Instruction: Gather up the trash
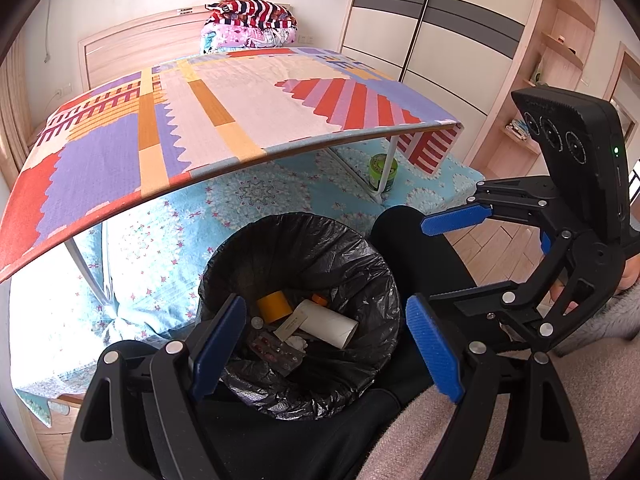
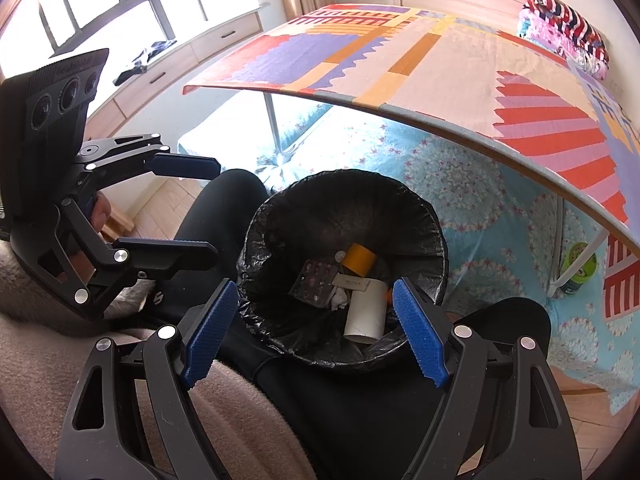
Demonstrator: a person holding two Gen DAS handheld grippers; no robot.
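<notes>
A bin lined with a black bag stands between the person's knees. Inside lie a white cardboard tube, a yellow tape roll, a pill blister pack, a paper slip and crumpled tissue. My left gripper is open and empty above the bin's near rim. My right gripper is open and empty, also over the near rim, beside the left one.
A folding table with a colourful patterned cloth stands on the bed just beyond the bin. A green jar sits by a table leg. A wardrobe is at the right; folded bedding lies far back.
</notes>
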